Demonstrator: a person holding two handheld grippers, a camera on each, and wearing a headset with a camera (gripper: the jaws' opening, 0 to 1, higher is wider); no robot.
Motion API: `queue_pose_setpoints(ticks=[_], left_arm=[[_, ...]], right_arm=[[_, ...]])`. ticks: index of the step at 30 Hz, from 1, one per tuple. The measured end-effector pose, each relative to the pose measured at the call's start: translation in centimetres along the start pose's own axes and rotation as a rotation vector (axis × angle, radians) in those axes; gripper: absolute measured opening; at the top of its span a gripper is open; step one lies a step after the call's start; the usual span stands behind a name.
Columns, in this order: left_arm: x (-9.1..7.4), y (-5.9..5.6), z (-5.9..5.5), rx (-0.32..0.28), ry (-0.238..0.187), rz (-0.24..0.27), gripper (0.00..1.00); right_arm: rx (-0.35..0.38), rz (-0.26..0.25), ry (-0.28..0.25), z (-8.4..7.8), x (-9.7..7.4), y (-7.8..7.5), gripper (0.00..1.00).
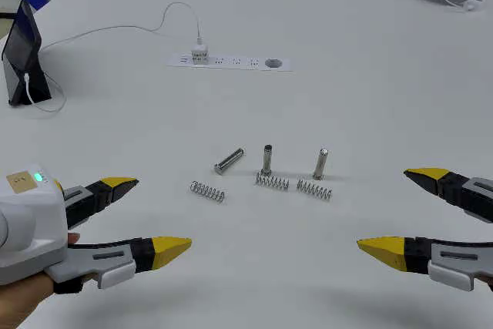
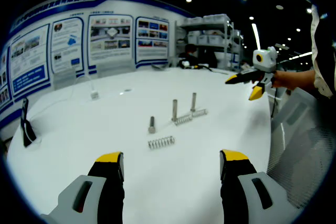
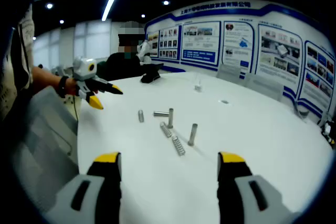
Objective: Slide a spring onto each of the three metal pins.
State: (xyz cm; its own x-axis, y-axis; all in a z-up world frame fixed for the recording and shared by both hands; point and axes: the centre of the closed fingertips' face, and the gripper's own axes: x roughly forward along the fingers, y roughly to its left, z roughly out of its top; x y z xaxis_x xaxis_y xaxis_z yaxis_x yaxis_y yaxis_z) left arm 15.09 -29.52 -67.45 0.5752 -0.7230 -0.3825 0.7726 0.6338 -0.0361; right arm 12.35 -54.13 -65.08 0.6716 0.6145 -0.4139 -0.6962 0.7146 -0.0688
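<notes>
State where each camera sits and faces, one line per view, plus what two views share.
Head view: on the headset, facing forward and down at the table; left gripper, a hand behind it, and right gripper low.
Left gripper view: on the left gripper, facing across a spring toward the right gripper; own jaws at bottom.
Right gripper view: on the right gripper, facing the left gripper; own jaws at bottom.
Shared: all see the lying pin.

right tongs (image 1: 383,209) run off the head view's right edge.
</notes>
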Motion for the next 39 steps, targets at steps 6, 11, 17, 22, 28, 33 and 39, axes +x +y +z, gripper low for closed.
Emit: queue_pose_setpoints(ticks=[6, 11, 17, 22, 28, 33, 39], left_arm=[[-0.1, 0.0, 0.0, 0.006, 0.005, 0.0, 0.75], [-0.2, 0.0, 0.1, 0.012, 0.008, 0.002, 0.75], [-0.2, -0.1, 0.1, 0.015, 0.014, 0.003, 0.75], [-0.1, -0.1, 0.2, 0.018, 0.015, 0.005, 0.74], [0.1, -0.2, 0.3, 0.028, 0.024, 0.004, 0.74], [0.2, 0.0, 0.5, 0.033, 0.026, 0.003, 0.73], [0.6, 0.6, 0.9, 0.047, 0.036, -0.004, 0.71]], right_arm=[[-0.005, 0.001, -0.003, 0.2, 0.0, 0.1, 0.76], [-0.005, 0.004, -0.002, 0.1, 0.0, 0.3, 0.76], [0.0, 0.009, 0.0, -0.2, 0.0, 0.4, 0.76], [-0.001, 0.01, 0.0, -0.2, -0.1, 0.5, 0.76], [-0.001, 0.011, 0.001, -0.3, -0.1, 0.7, 0.76], [0.002, 0.011, 0.002, -0.4, -0.1, 0.8, 0.76], [0.0, 0.012, 0.011, -0.6, -0.2, 1.2, 0.76]])
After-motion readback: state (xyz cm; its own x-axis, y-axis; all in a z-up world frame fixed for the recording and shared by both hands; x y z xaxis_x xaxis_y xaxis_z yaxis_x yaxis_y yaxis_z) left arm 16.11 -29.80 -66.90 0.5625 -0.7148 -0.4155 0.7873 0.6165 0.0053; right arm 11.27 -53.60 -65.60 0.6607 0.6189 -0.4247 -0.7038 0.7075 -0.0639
